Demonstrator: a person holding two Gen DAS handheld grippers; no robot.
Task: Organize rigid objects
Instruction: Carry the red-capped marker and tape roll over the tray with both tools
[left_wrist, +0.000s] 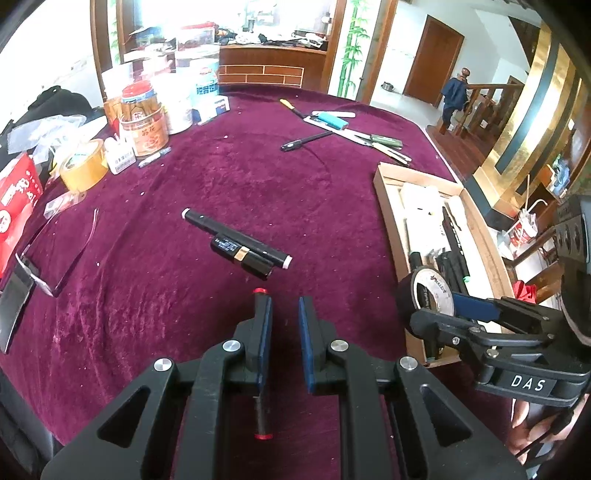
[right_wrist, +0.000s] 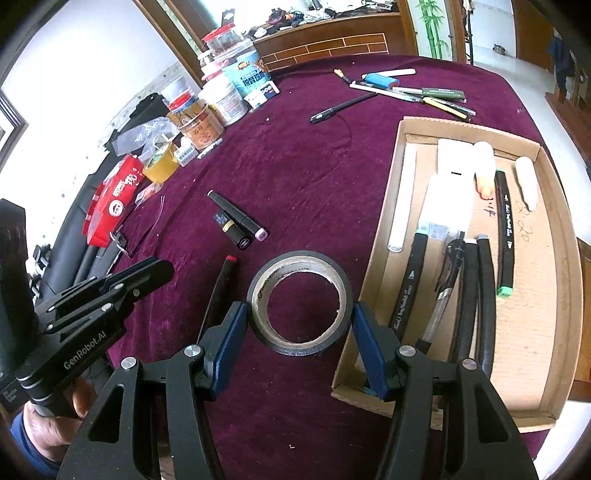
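Your left gripper (left_wrist: 285, 306) is clamped on a thin black pen w/ red ends (left_wrist: 261, 369). The pen runs along the left pad, and most of its length is hidden behind the finger; only the red tip ahead and the red butt below show. In the right wrist view the same pen slants across the cloth beside your left hand (right_wrist: 55, 417), which is cut off at the frame's bottom corner.

Your right gripper (right_wrist: 299, 314) grips the black tape roll (right_wrist: 300, 302) across its outer rim, one blue pad on each side, w/ the cloth showing through the core. The gripper points steeply down, as does the left. The roll sits just beside the cardboard tray (right_wrist: 565, 236); whether it rests on the cloth or hangs just above, can't tell.

The tray's near corner is hidden behind your right finger. Inside lie black markers and white sticks, packed side by side; the labels are too small to read.

Ahead of the left gripper, a black marker (left_wrist: 236, 238) and a lipstick (left_wrist: 242, 254) lie touching, w/ open purple tablecloth (left_wrist: 229, 177) around them.

Farther off, a loose bunch of pens (right_wrist: 410, 92) lies near the table's far edge. Jars and a yellow tape roll (left_wrist: 83, 164) crowd the far left.
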